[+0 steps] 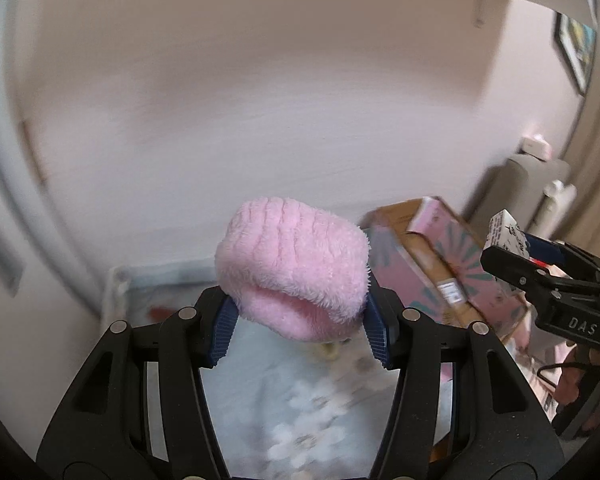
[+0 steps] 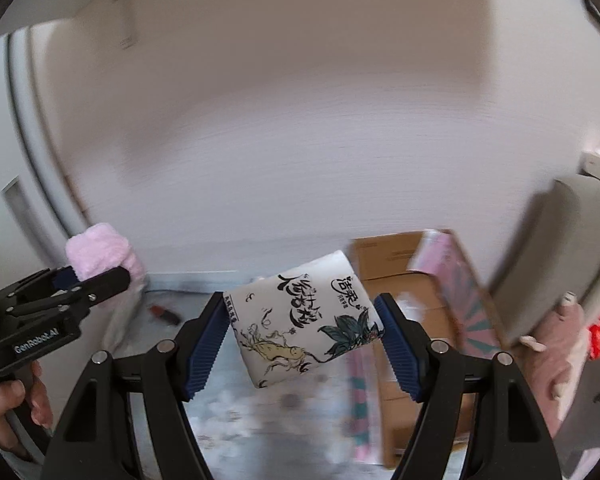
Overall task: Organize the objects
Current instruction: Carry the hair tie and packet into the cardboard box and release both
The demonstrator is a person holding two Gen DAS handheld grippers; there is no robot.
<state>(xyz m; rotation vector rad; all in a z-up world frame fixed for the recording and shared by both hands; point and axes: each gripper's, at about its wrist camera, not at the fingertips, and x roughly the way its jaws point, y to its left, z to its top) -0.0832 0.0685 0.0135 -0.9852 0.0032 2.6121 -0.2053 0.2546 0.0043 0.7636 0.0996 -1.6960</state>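
The left gripper, a black two-finger tool with ribbed blue pads, was clamped on a fluffy pink rolled cloth, whose lower part sat between the pads while its rounded bulk bulged up above the fingertips, held in the air in front of a pale blurred wall. Below it lay a light blue bedspread with white flower print, smeared by motion. To the right of the cloth stood an open brown cardboard box with pink and teal patterned sides, tilted in the view, and beyond it the right gripper came in from the edge with a white packet in its tip. In the right wrist view, the right gripper was closed on a white soft tissue pack printed with black Chinese characters, a ginseng root and dark leaves, the pack tilted and pinched at both sides by the blue pads, above the bedspread. The cardboard box stood just behind and to the right of the pack. At far left the left gripper held the pink cloth, and a small red object lay on the bed near it; what it was could not be told
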